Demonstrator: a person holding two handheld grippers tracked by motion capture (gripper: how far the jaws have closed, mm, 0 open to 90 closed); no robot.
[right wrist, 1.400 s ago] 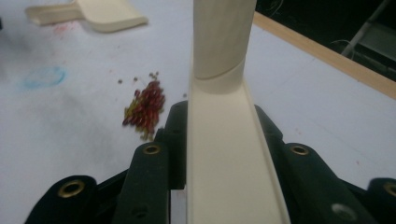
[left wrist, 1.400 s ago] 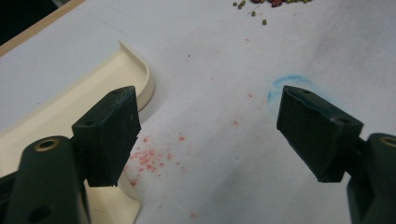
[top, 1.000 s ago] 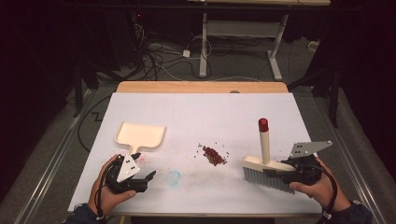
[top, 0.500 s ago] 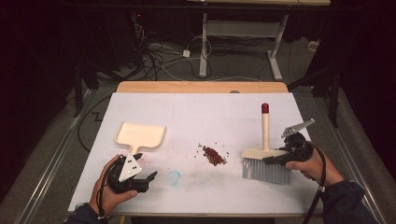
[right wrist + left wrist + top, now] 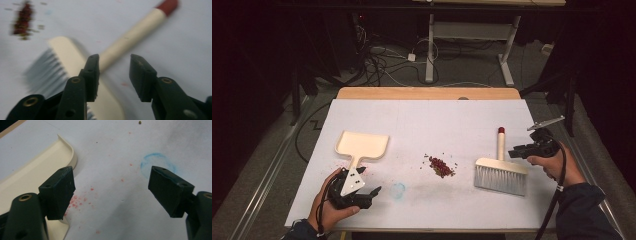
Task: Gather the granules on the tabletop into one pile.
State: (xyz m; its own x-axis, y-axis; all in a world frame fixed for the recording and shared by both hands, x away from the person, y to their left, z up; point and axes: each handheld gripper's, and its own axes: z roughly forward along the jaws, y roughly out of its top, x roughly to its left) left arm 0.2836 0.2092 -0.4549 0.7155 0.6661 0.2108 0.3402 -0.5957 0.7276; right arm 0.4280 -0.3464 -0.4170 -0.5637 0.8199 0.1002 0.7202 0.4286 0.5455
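Cream-handled brush [image 5: 500,167] lies flat beside the right gripper [image 5: 518,152], jaws apart and empty: judge the handle centred before clamping, while the left gripper [image 5: 373,193], jaws wide, waits by the dustpan [image 5: 362,145].

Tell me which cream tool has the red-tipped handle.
The brush, lying right of the crumbs; the dustpan at left is plain cream.

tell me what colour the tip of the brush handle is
Red tip, clearest in the right gripper view.
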